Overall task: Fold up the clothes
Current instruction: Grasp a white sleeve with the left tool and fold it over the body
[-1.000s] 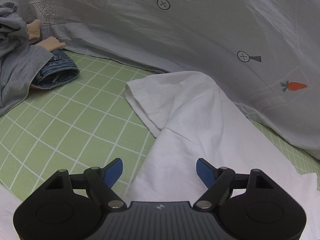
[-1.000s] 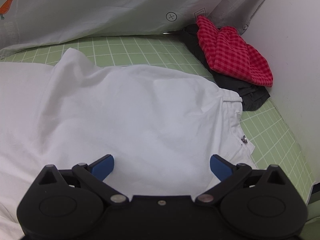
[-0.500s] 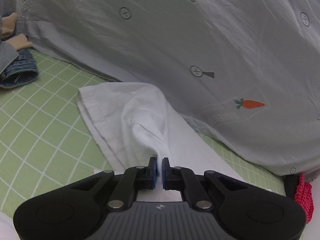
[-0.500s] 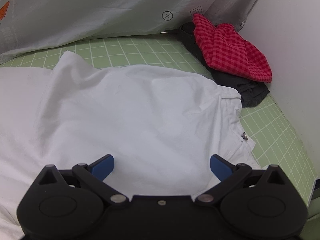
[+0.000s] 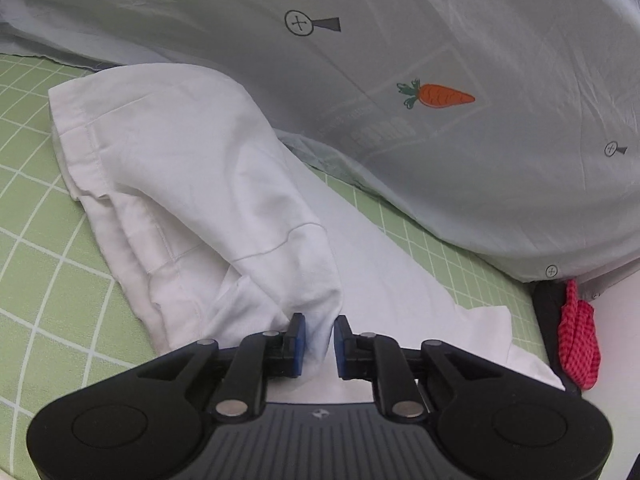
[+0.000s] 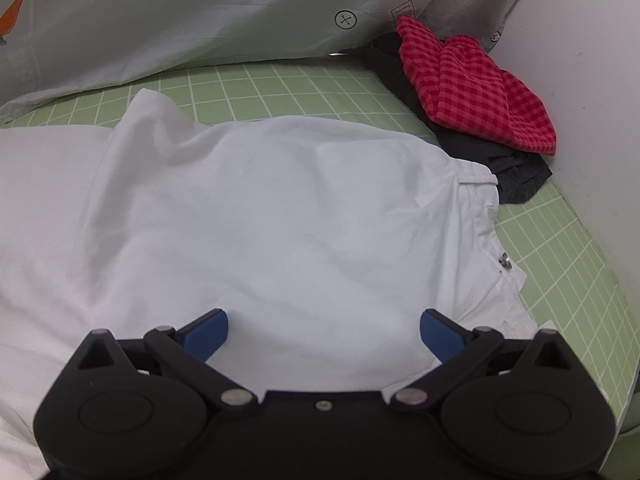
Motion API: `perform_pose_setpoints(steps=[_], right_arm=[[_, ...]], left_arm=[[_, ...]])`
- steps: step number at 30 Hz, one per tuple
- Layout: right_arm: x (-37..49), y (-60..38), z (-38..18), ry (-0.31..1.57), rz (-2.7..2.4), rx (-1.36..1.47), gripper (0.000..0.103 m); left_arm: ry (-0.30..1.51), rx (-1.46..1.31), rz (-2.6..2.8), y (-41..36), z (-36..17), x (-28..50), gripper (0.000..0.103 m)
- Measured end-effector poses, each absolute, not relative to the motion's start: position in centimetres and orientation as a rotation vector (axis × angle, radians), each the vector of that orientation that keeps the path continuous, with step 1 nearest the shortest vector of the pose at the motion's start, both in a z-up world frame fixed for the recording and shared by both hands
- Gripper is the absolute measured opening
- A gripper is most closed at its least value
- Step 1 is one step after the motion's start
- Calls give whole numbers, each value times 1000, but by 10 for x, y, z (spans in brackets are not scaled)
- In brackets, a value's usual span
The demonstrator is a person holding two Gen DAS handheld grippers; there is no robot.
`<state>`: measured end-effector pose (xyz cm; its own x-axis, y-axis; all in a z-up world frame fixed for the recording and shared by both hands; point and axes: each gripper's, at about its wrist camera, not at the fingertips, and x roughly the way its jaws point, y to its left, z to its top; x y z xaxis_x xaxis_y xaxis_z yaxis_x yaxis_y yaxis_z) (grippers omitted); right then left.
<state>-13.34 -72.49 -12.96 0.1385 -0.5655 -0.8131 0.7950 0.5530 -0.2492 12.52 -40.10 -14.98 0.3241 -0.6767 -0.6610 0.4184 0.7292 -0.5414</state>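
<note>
A white shirt (image 5: 192,168) lies on the green gridded mat (image 5: 36,216). Its sleeve is drawn up into a ridge that runs to my left gripper (image 5: 319,344). The jaws are opening, and a fold of the sleeve still stands between the blue pads (image 5: 298,340) with a little slack. In the right wrist view the body of the white shirt (image 6: 280,216) spreads flat, with its collar and a snap at the right. My right gripper (image 6: 323,334) hovers low over the shirt's near edge, open wide, with nothing pinched.
A pale grey sheet (image 5: 440,60) with a carrot print (image 5: 438,95) rises along the back. A red checked garment (image 6: 472,88) lies on a dark garment (image 6: 516,168) in the far right corner by a white wall (image 6: 592,80). The mat's edge (image 6: 624,360) runs at the right.
The left gripper shut on the sleeve, drew it to the right over the shirt, and its jaws have parted again. The right gripper has stayed still and open.
</note>
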Motion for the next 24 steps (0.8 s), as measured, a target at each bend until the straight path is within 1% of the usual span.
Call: perform_pose_setpoints(steps=[3, 7, 9, 12, 14, 16, 19, 22, 24], right_arm=[[-131, -724, -130, 1028, -992, 274, 103], [-129, -722, -131, 1030, -986, 257, 103], [-129, -723, -131, 1030, -987, 261, 103], [-130, -723, -132, 1031, -990, 269, 103], [-128, -723, -134, 1038, -993, 268, 103], [-127, -722, -136, 1044, -993, 265, 103], [-126, -721, -136, 1045, -991, 250, 103], [-125, -720, -136, 1050, -991, 238, 103], [-125, -719, -137, 1051, -992, 238, 103]], left_arm=[[966, -394, -736, -373, -128, 124, 35], [911, -490, -711, -332, -107, 124, 36], [895, -541, -628, -312, -106, 128, 36], [938, -574, -409, -290, -117, 144, 36], [989, -443, -333, -295, -126, 157, 35], [993, -336, -327, -308, -131, 165, 35], [1008, -279, -373, -328, -135, 171, 36], [1016, -242, -399, -350, -136, 175, 43], [1011, -175, -364, -365, -137, 176, 53]])
